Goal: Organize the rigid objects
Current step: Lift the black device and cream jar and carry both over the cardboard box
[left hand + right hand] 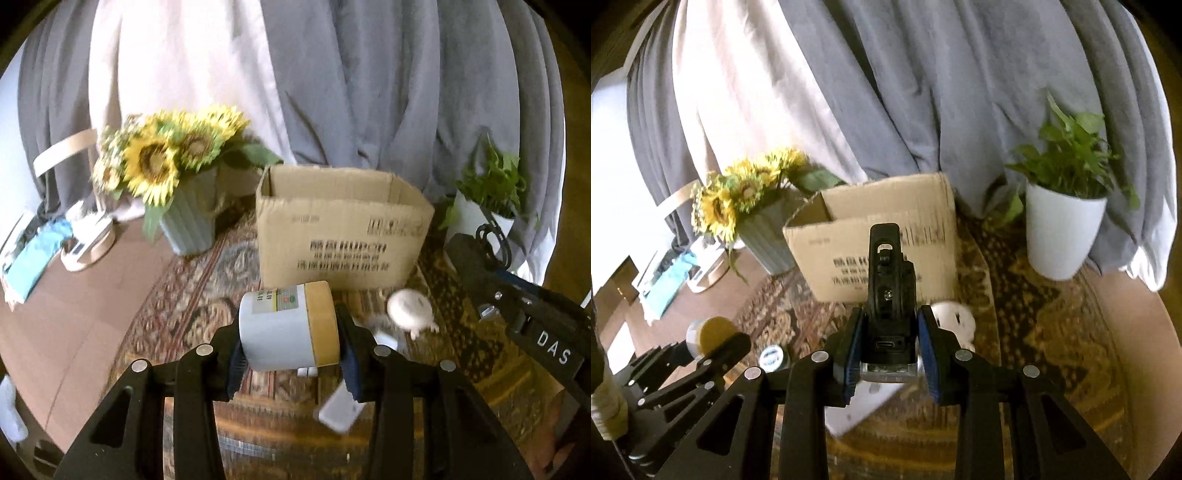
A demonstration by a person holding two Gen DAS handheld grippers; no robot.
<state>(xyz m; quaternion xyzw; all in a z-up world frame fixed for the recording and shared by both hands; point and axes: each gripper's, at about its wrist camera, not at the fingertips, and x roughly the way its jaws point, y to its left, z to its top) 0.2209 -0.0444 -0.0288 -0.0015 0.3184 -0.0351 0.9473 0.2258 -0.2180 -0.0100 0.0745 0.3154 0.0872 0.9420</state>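
Note:
My left gripper (291,354) is shut on a white jar with a tan lid (288,325), held on its side above the patterned rug. My right gripper (890,354) is shut on a black handheld device (890,280) that points forward. An open cardboard box (343,229) stands just beyond both grippers; it also shows in the right wrist view (879,236). A white round plug adapter (410,306) lies on the rug in front of the box. A white flat device (340,410) lies on the rug under the left gripper. The left gripper with the jar (709,334) shows at lower left in the right wrist view.
A sunflower pot (188,221) stands left of the box and a green plant in a white pot (1060,236) to its right. Grey and white curtains hang behind. A small round tin (772,358) lies on the rug. Clutter (33,254) sits at far left.

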